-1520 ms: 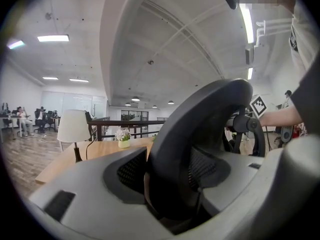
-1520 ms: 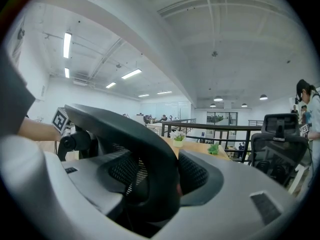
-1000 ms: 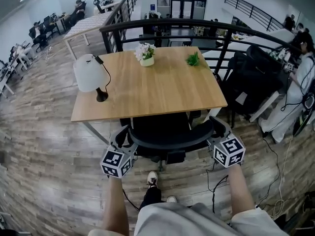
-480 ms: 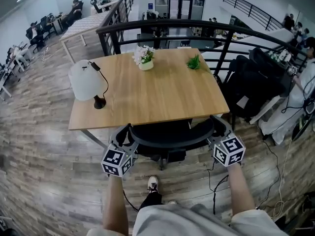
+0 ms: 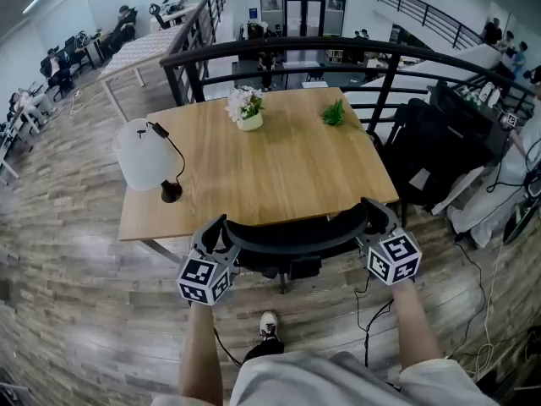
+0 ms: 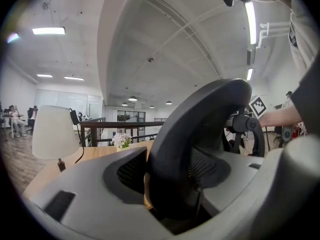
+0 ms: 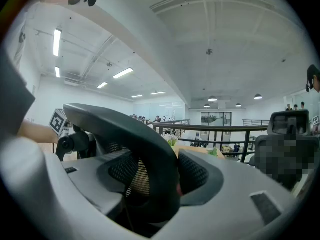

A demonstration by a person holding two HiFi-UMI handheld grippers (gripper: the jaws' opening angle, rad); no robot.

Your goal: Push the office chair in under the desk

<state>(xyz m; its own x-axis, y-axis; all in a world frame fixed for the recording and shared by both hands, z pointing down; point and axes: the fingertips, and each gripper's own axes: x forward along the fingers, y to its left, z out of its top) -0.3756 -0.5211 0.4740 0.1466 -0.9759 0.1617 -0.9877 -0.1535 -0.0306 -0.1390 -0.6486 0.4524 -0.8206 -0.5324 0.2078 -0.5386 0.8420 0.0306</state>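
Black office chair [image 5: 292, 237] sits with its seat mostly under the wooden desk [image 5: 279, 163], and the left gripper [image 5: 214, 233] and right gripper [image 5: 373, 216] are each clenched on 1 end of the curved backrest rim. Best bet is to push both sides evenly and straight so it doesn't swivel. The 2 gripper views show jaws pinching the rim; only the head view shows how near the backrest is to the desk edge.
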